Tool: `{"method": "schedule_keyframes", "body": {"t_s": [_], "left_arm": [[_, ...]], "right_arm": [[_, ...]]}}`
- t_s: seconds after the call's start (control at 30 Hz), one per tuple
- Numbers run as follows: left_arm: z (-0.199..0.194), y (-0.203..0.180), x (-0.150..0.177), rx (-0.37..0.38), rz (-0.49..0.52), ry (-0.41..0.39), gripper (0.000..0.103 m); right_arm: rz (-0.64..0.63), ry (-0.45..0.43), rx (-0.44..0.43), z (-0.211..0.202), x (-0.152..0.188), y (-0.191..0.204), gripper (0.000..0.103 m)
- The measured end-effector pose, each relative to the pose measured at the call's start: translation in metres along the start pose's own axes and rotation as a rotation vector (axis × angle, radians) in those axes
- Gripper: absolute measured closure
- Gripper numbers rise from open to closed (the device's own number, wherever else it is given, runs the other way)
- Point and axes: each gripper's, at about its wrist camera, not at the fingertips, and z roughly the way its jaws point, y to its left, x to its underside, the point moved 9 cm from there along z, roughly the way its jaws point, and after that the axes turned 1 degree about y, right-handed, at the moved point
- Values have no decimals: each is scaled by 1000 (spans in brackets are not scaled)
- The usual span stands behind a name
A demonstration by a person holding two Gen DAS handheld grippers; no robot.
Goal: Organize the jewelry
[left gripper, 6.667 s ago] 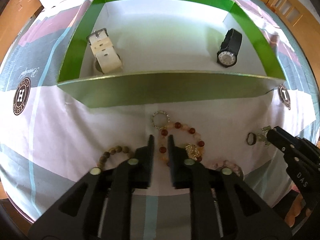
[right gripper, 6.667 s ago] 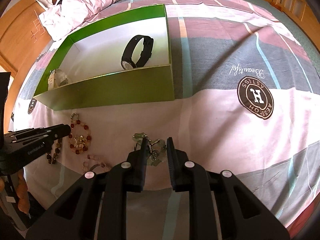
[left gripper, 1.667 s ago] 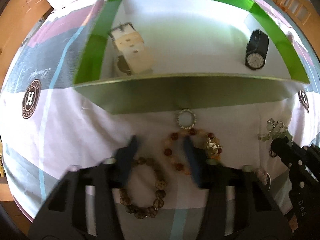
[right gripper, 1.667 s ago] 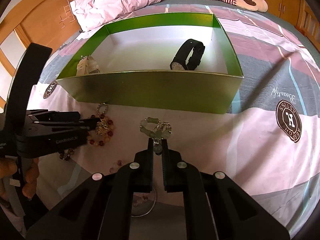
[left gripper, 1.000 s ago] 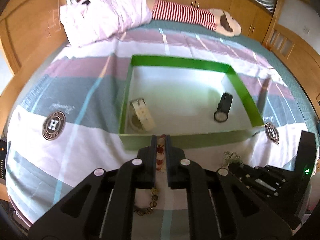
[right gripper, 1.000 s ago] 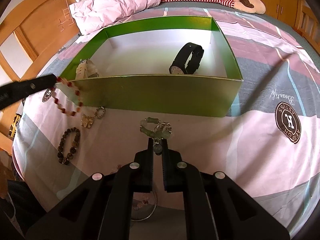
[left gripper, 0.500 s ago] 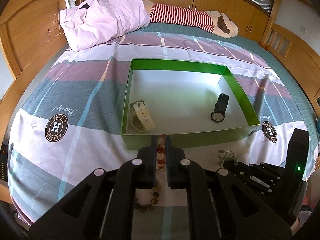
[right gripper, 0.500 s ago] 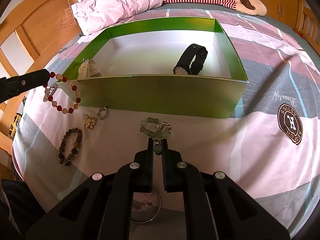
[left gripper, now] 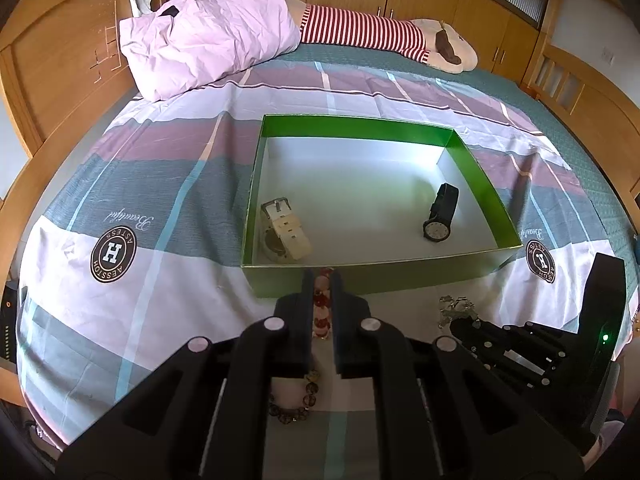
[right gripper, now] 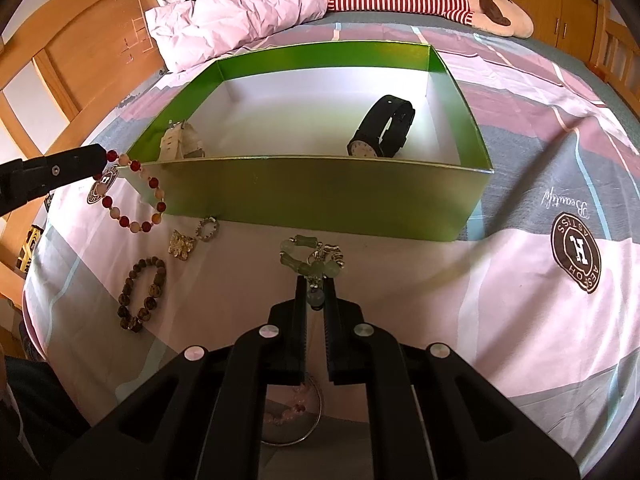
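A wood-panelled bedroom holds a bed [left gripper: 120, 184] spread with a striped sheet, a crumpled pillow [left gripper: 208, 32] at its head. On the bed sits an open green box [right gripper: 320, 196], its low walls presumably there to gather the jewelry in one place. Two watches lie inside: a white watch [left gripper: 285, 231] at the left, a black watch [right gripper: 382, 128] at the right. The left gripper [left gripper: 321, 280] hangs in the air near the box's front wall, its fingers closed on the red bead bracelet [right gripper: 134, 196], which dangles free below them, likely bound for the box. The right gripper [right gripper: 315, 284] rests low on the sheet, its fingers nearly together around the green bracelet [right gripper: 310, 258], which lies on the sheet. Loose on the sheet are one brown bead bracelet [right gripper: 142, 294], one gold charm [right gripper: 182, 244], one small beaded ring [right gripper: 208, 229] and one thin hoop [right gripper: 294, 416].
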Motion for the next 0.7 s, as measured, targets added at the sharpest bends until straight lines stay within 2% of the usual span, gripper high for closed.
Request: {"method": "schedule_keyframes", "body": {"t_s": [0.7], "left_arm": [[1, -3, 2, -1, 14, 10, 95]], "right_arm": [[-11, 16, 1, 4, 3, 2, 96]]}}
